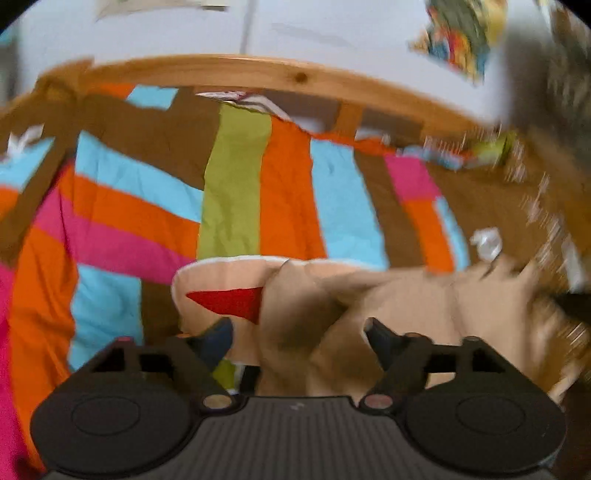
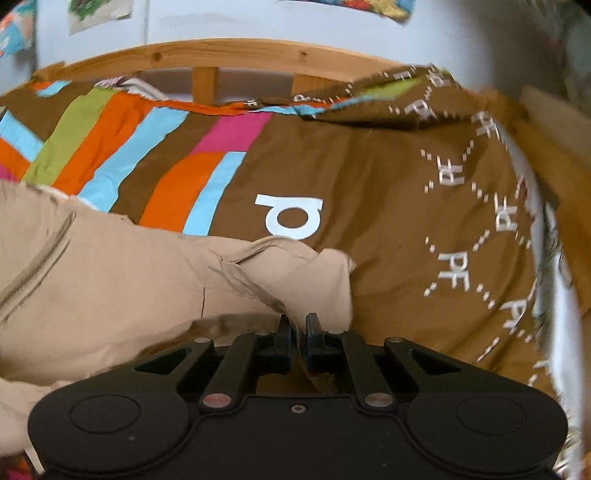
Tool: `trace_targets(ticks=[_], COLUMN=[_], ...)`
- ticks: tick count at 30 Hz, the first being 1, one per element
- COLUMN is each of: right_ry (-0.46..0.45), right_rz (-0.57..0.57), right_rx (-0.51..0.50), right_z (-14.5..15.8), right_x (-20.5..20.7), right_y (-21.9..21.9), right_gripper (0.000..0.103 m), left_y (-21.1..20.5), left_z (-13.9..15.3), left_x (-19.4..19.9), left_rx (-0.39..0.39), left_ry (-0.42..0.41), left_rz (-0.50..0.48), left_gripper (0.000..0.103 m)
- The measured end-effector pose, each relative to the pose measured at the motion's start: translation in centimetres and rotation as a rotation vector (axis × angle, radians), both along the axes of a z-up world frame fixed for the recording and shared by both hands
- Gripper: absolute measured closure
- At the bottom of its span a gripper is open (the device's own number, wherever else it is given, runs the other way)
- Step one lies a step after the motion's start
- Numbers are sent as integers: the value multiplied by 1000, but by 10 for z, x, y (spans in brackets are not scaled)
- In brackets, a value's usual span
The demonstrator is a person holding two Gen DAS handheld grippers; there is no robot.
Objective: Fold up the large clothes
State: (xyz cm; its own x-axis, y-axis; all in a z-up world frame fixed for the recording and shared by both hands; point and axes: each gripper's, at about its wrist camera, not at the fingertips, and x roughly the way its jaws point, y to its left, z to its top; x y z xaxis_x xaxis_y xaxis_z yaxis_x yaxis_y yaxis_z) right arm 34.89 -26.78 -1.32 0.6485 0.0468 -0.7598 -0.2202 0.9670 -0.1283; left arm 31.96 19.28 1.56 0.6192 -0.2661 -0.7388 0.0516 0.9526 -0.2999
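my left gripper (image 1: 299,332) is spread wide, its two dark fingers apart over a rumpled beige fabric garment (image 1: 388,306) with a red triangular patch (image 1: 232,301); whether the fingers touch the cloth i cannot tell. my right gripper (image 2: 298,326) is pressed together, pinching a fold of the same beige garment (image 2: 147,273) near its edge; a zip (image 2: 40,258) runs along its left part. the garment lies on a brown bedspread with orange, blue, pink and green stripes (image 2: 332,166) and white lettering, in front of a pale wooden bed rail (image 2: 221,51) and a white wall (image 2: 258,22).
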Motion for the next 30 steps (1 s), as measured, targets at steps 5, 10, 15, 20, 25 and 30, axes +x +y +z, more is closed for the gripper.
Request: trace_targets(ticks=[5, 10, 15, 20, 25, 30], right_ry=[-32, -144, -109, -35, -99, -225], right_rz=[-51, -98, -133, -235, -286, -255], right_rx=[124, 356, 362, 411, 503, 454], right_z=[6, 30, 27, -2, 5, 53], right_x=[-9, -45, -68, -74, -84, -91], right_y=[-16, -59, -81, -86, -84, -78], right_gripper=[90, 16, 17, 38, 102, 103], left_y=[23, -7, -56, -70, -31, 45], left_z=[14, 8, -13, -16, -2, 7], left_x=[-38, -85, -100, -88, -101, -118], left_rx=[-110, -75, 30, 96, -28, -194], left_ry=[-106, -174, -165, -150, -200, -176], left_rz=[57, -33, -167, -133, 104, 345], left_gripper=[9, 5, 7, 88, 103, 103])
